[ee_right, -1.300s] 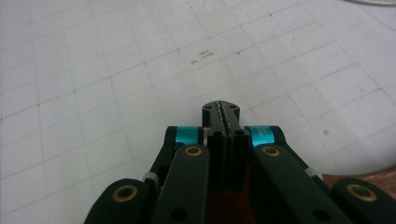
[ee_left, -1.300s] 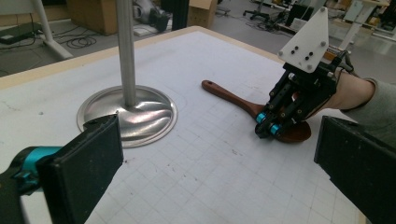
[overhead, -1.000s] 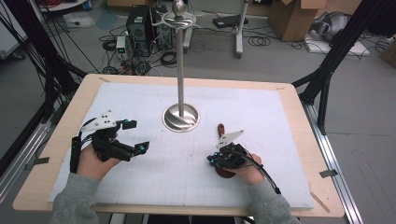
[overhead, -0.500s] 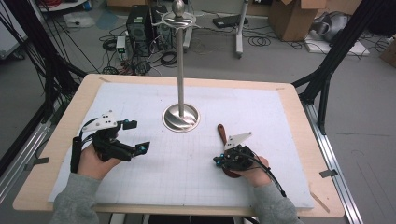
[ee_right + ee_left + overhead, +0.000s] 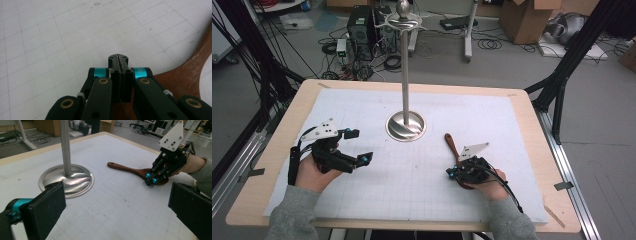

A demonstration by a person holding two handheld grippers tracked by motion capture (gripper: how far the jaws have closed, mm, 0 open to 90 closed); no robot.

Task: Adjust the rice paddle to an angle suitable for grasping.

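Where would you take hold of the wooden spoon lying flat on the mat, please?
Grip the wooden spoon at mid-handle, coming straight down with the jaws across its width. The handle is slim and bare, pointing toward the metal stand. The bowl end is broad and lies under the shut right tool. The open left tool could probably do it.
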